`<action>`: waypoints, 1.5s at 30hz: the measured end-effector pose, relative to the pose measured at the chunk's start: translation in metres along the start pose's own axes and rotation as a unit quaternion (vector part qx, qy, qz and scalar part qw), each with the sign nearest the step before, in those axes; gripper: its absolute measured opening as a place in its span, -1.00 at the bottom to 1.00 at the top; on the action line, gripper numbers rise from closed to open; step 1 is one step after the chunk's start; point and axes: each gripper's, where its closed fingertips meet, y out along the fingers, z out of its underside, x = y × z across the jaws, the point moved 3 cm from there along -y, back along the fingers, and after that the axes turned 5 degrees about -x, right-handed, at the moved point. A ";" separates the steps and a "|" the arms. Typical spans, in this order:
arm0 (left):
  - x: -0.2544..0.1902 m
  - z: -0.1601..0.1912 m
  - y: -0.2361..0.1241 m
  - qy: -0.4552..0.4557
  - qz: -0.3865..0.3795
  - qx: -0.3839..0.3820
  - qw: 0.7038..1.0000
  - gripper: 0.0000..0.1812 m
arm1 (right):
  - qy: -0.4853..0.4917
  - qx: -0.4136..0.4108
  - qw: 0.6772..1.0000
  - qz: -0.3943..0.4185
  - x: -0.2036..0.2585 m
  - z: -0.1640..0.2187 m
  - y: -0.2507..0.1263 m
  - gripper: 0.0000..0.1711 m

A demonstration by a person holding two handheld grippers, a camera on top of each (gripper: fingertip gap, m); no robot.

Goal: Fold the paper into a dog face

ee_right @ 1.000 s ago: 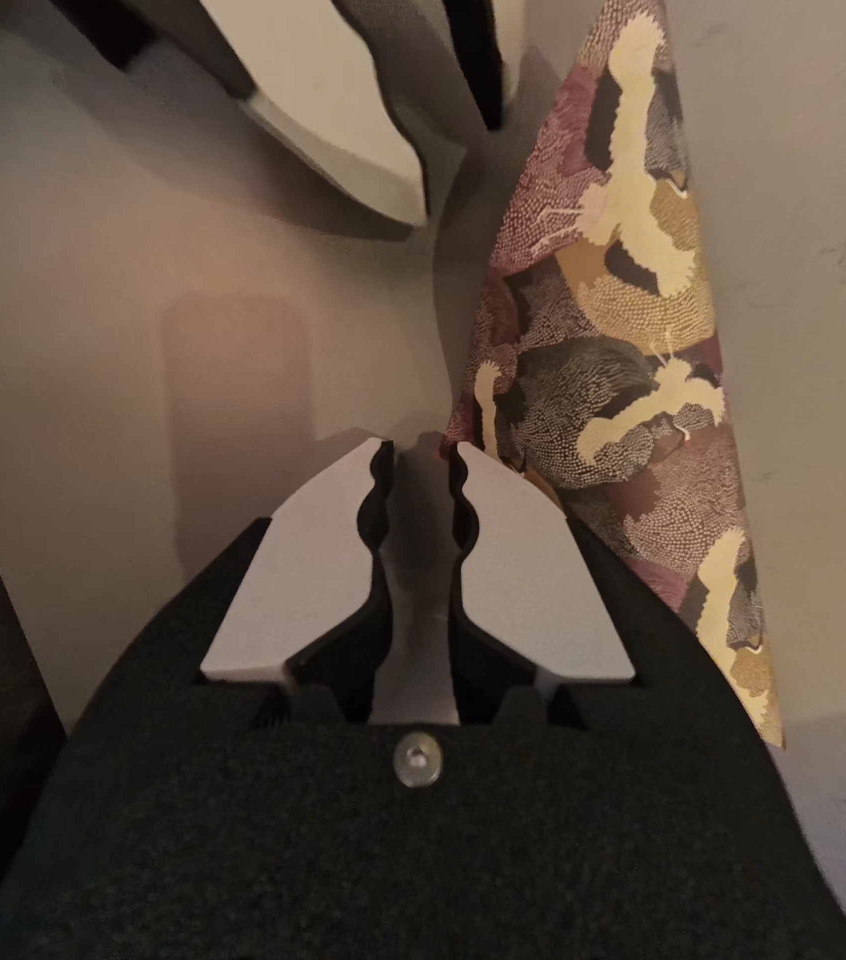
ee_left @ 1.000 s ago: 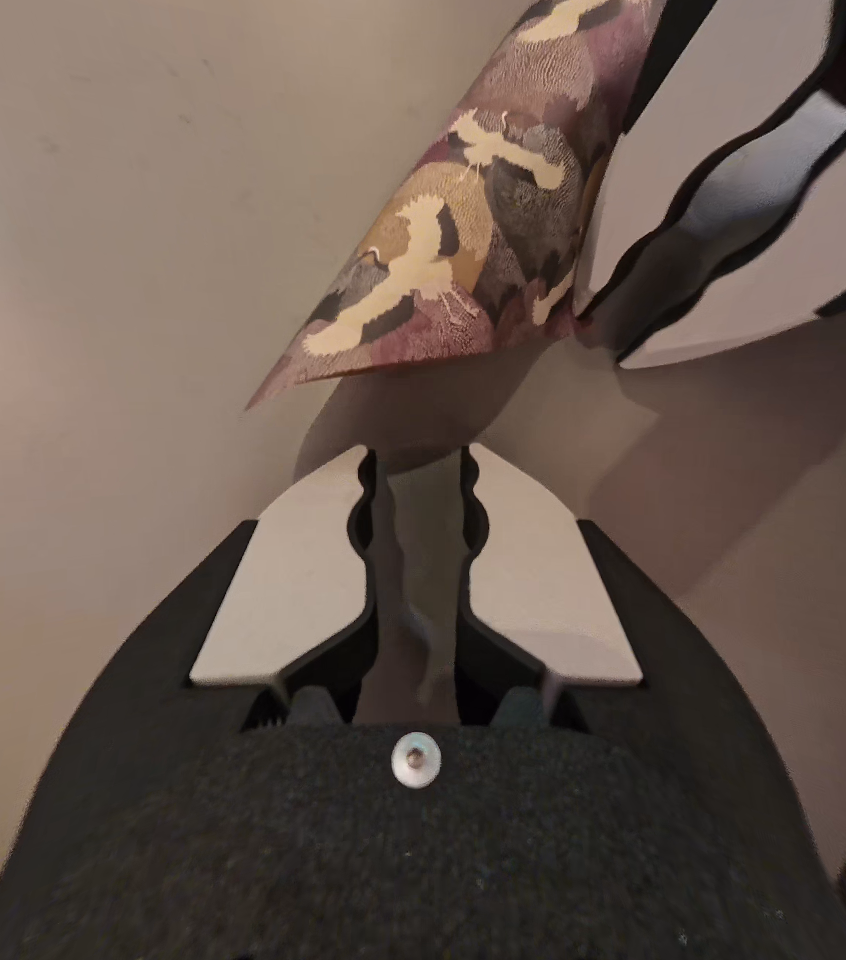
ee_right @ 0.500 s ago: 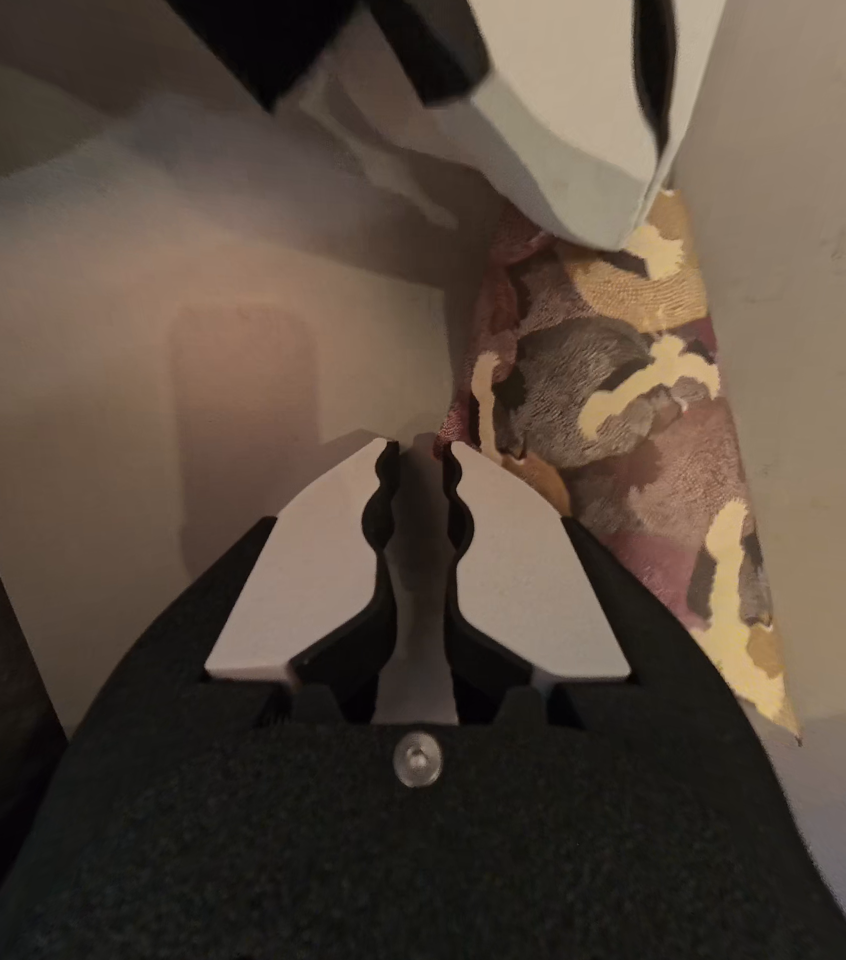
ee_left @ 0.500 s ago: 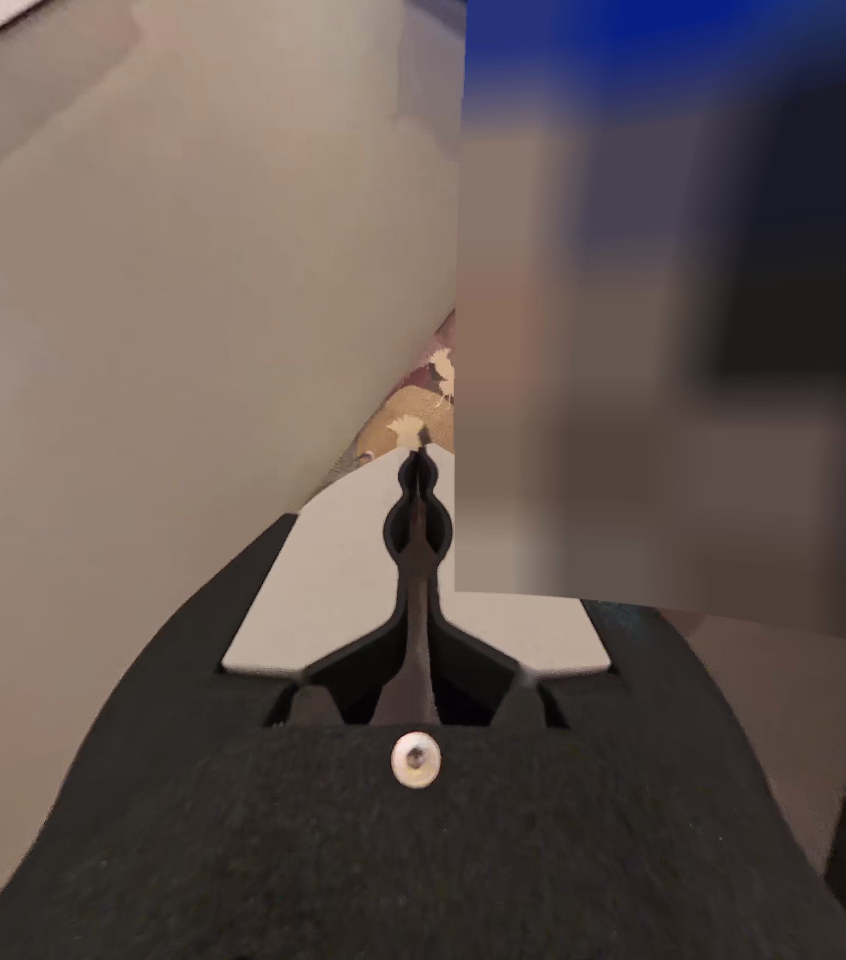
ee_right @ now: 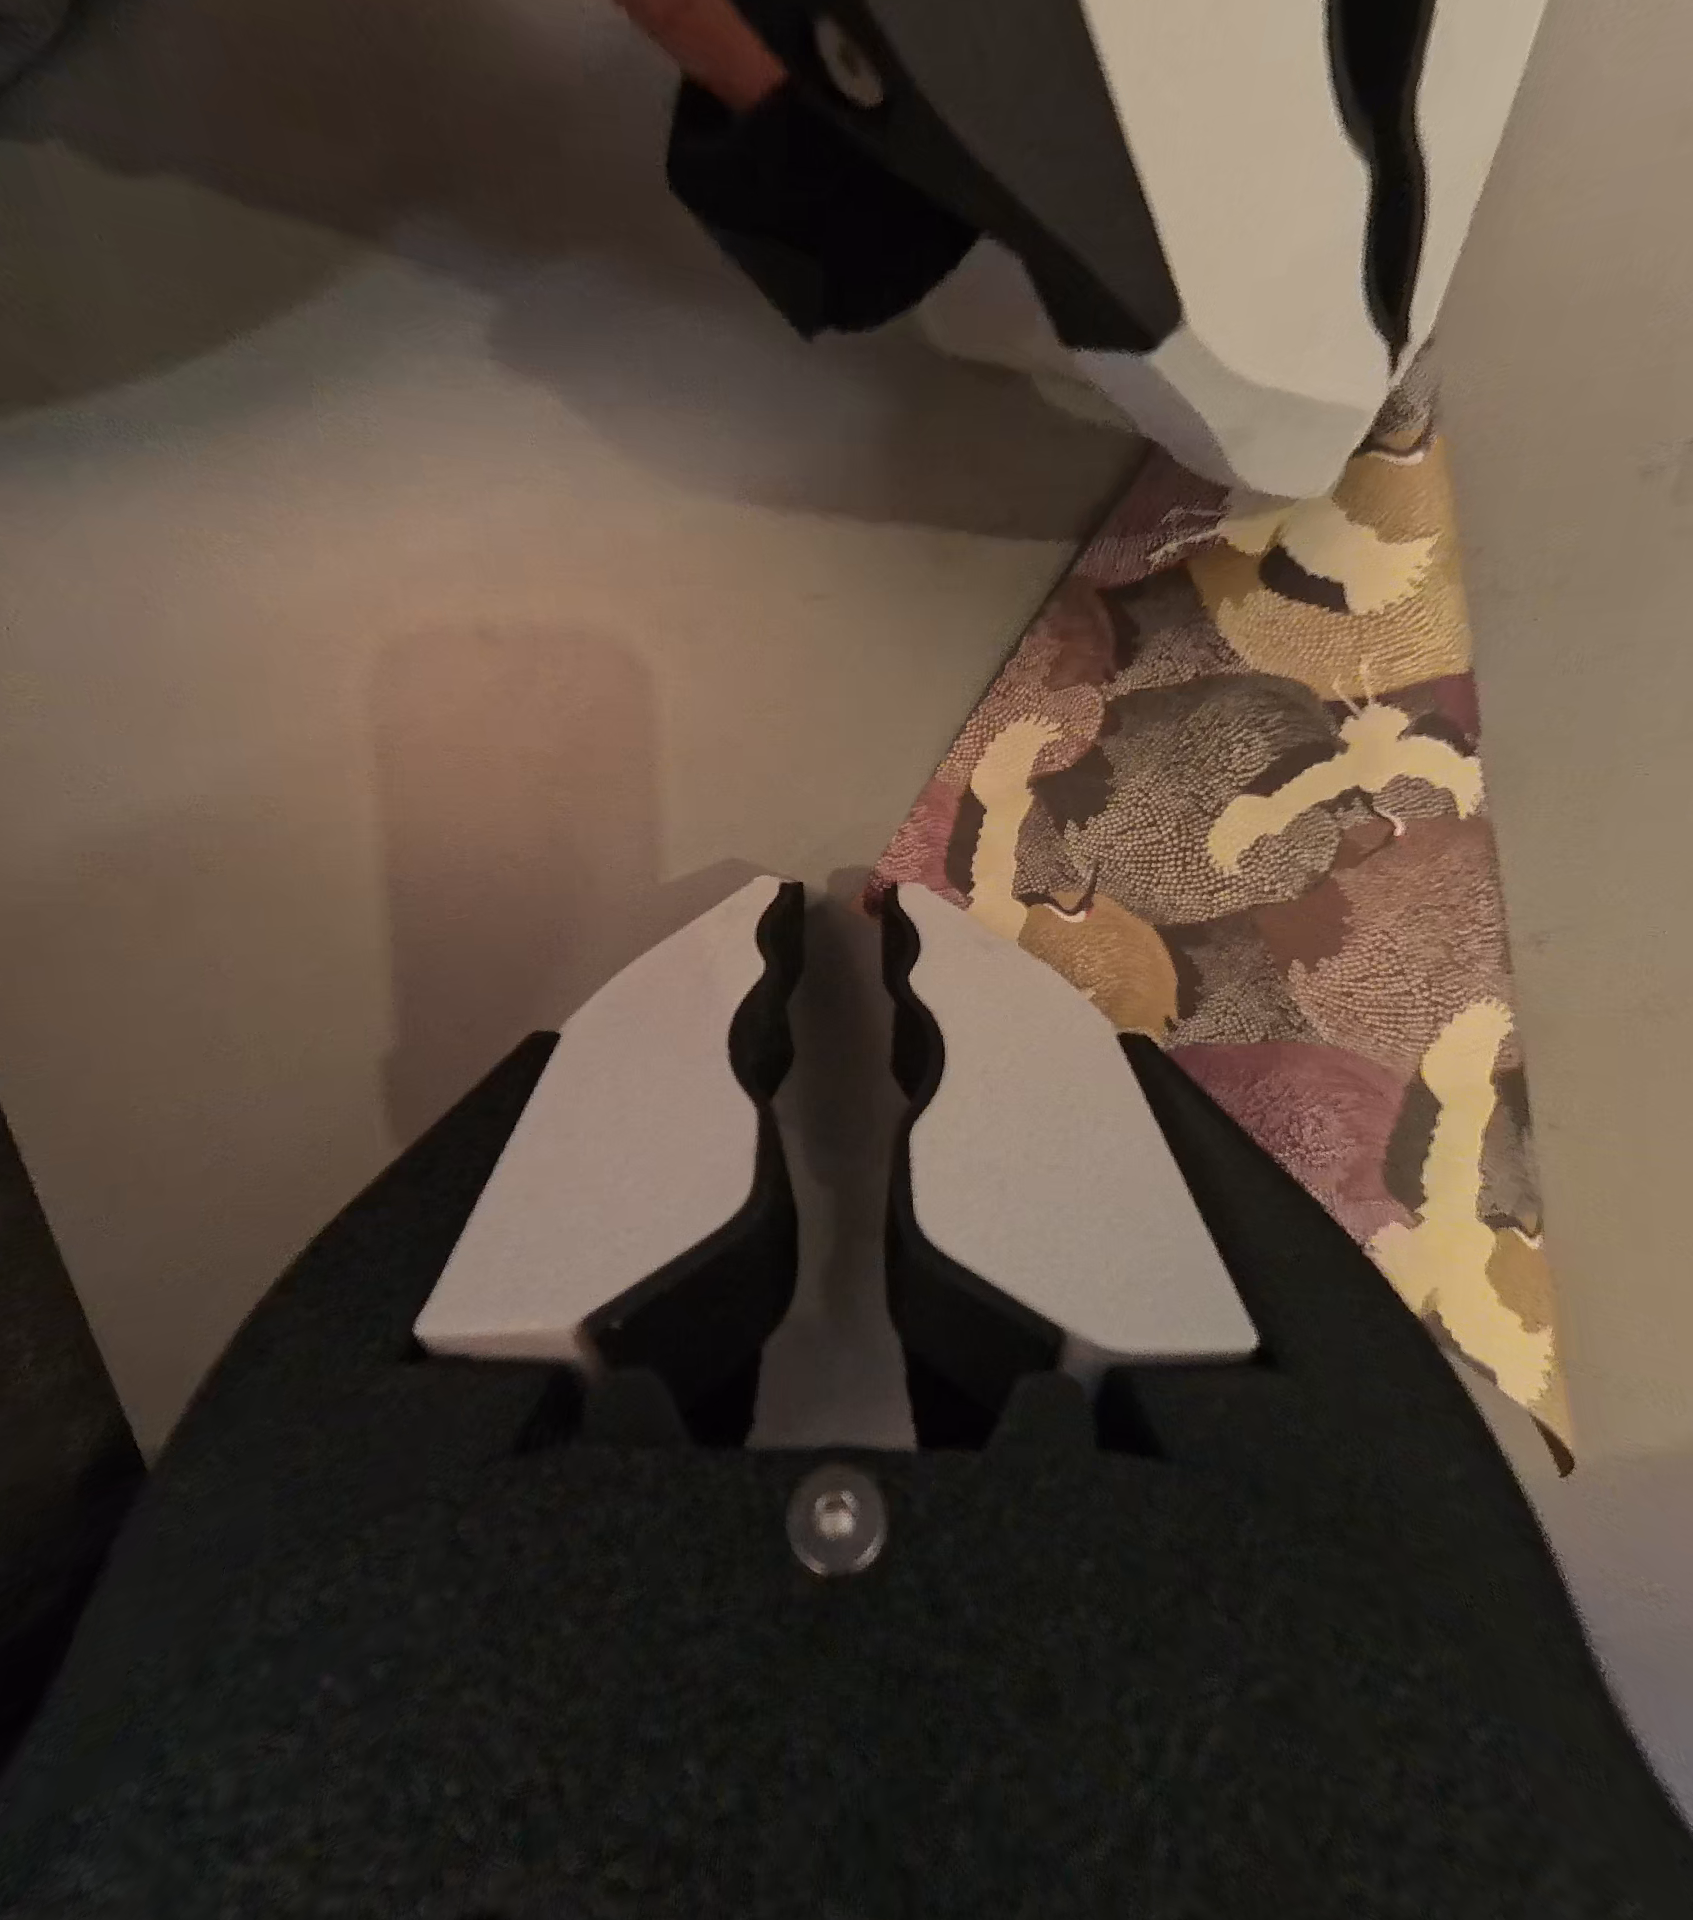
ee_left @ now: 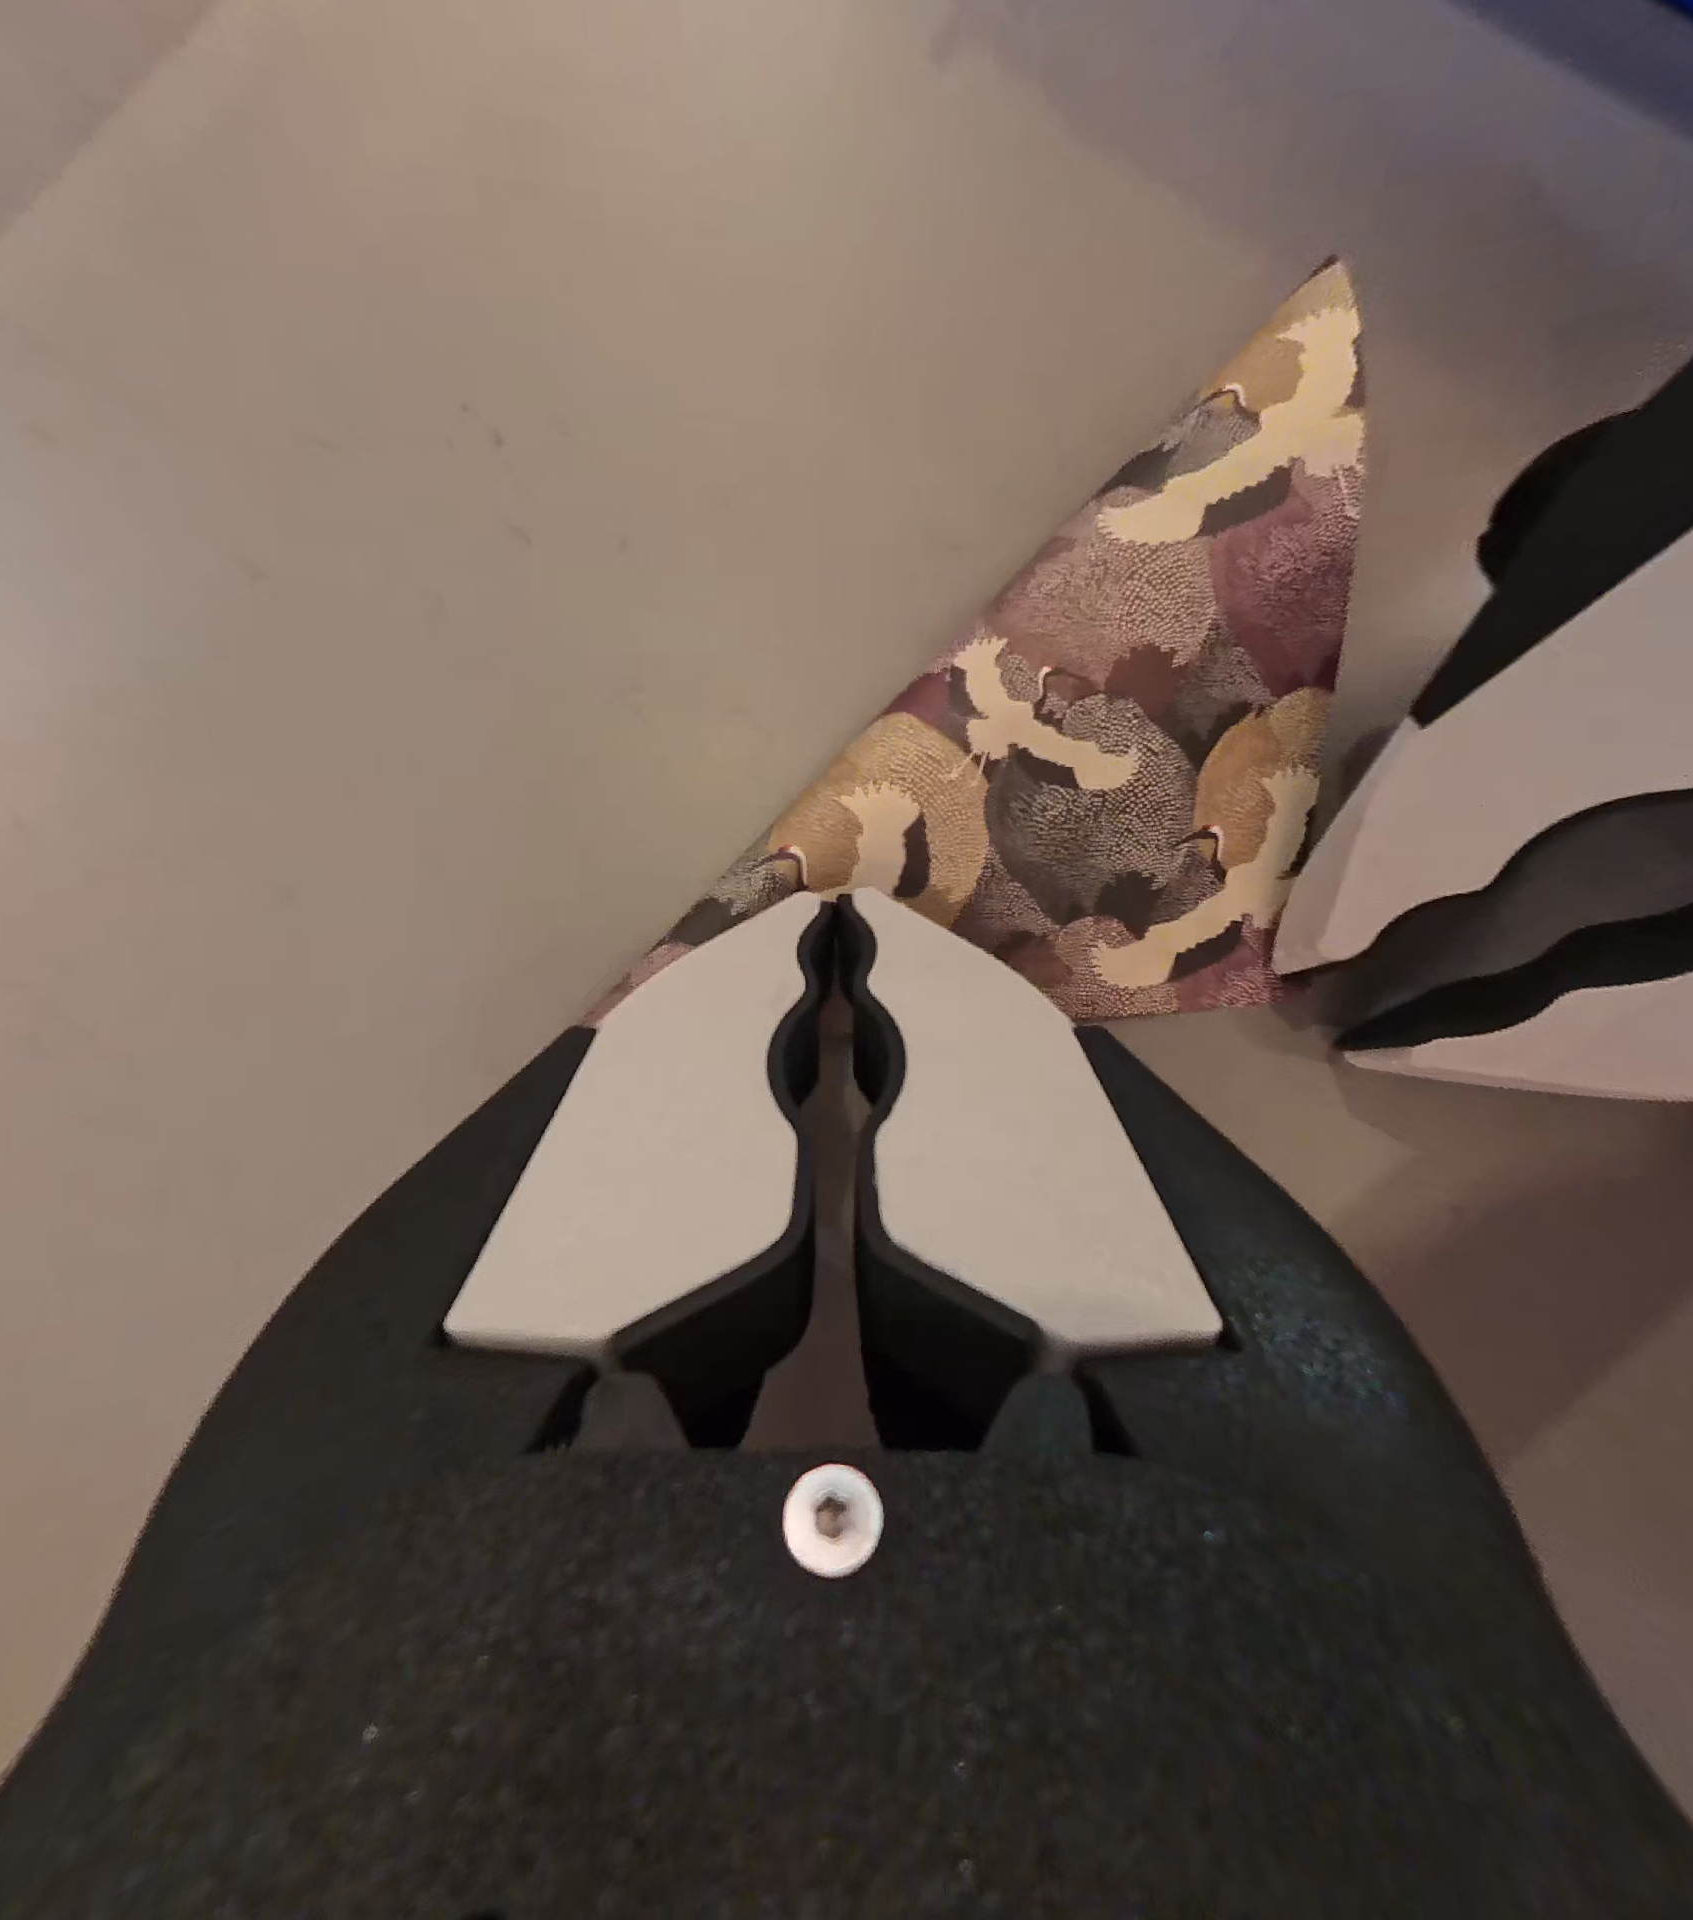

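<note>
Half a second back the left gripper's view was tipped up and half hidden; now it has swung down, and its jaws, wide apart a second ago, are pressed together with the tips at the near edge of the paper. Whether they actually pinch that edge or only press on it I cannot tell; from the right wrist view the closed tips seem to bear down on the far end of the sheet. The right gripper has barely shifted: its jaws stand slightly spread with nothing between them, the tips just beside the paper's blunt corner.

Moving outward, the paper, printed with pale cranes on purple, gold and grey, lies as a folded triangle on the plain beige table, one long point reaching away from the left gripper, the other gripper close by its short side.

This looks like an early stage, the triangle made and an ear fold yet to come. To do it well, I would keep the left tips pinning the sheet firmly, have the right gripper take only the corner's upper layers, and carry it over slowly so the crease lands straight and the triangle does not slide.
</note>
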 end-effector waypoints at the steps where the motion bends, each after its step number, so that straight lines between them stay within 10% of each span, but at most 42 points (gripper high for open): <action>1: 0.002 0.001 0.002 -0.002 0.000 0.005 1.000 -1.00 | 0.001 0.000 1.000 -0.001 0.000 0.000 0.000 -0.84; 45: 0.043 0.013 0.002 -0.074 -0.020 0.008 0.997 -1.00 | 0.013 0.004 1.000 -0.007 0.000 -0.001 0.001 -0.83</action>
